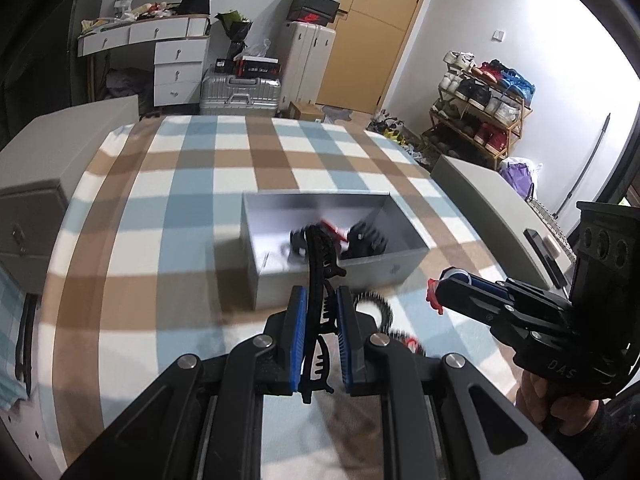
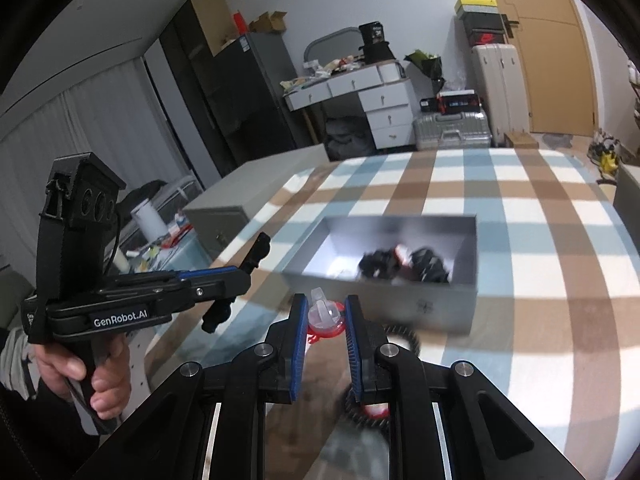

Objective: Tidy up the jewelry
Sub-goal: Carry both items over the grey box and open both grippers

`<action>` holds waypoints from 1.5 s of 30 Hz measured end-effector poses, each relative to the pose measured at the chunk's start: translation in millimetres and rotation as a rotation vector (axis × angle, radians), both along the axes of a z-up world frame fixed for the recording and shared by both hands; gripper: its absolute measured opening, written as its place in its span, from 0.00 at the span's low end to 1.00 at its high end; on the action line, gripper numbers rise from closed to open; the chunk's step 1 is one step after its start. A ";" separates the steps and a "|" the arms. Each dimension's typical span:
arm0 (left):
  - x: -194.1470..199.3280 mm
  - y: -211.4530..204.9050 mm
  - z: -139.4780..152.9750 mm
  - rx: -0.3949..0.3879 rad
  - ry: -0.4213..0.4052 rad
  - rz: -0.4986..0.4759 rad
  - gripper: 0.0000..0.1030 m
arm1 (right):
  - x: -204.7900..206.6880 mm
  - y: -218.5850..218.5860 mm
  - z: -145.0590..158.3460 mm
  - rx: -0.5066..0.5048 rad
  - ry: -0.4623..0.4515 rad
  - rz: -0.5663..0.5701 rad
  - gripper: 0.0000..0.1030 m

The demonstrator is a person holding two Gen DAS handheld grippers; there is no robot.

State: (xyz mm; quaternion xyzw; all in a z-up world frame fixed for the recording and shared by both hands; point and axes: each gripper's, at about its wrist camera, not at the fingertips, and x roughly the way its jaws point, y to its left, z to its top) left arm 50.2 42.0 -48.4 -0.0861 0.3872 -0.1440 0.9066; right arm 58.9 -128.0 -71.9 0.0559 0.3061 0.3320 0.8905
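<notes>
My left gripper (image 1: 322, 300) is shut on a long black hair clip (image 1: 318, 280) that sticks up between the blue pads, just in front of the grey box (image 1: 392, 266). The box holds several black and red hair pieces (image 1: 360, 236). My right gripper (image 2: 326, 314) is shut on a red and clear hair accessory (image 2: 323, 316), also short of the box (image 2: 440, 304). The right gripper shows in the left wrist view (image 1: 434, 294), to the right of the box. A black toothed hair piece (image 1: 380, 304) lies on the cloth by the left gripper.
The box stands on a checked blue, brown and white cloth (image 1: 180, 200). Grey cabinets (image 1: 44, 168) flank the table on the left and right (image 1: 492, 200). A red and black hair piece (image 2: 374, 410) lies under my right gripper. Drawers, suitcases and a shoe rack stand behind.
</notes>
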 end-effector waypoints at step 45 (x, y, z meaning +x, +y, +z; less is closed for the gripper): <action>90.1 -49.9 -23.1 -0.021 0.115 -0.118 0.18 | 116.3 -9.7 -16.7 -0.079 0.034 -0.114 0.27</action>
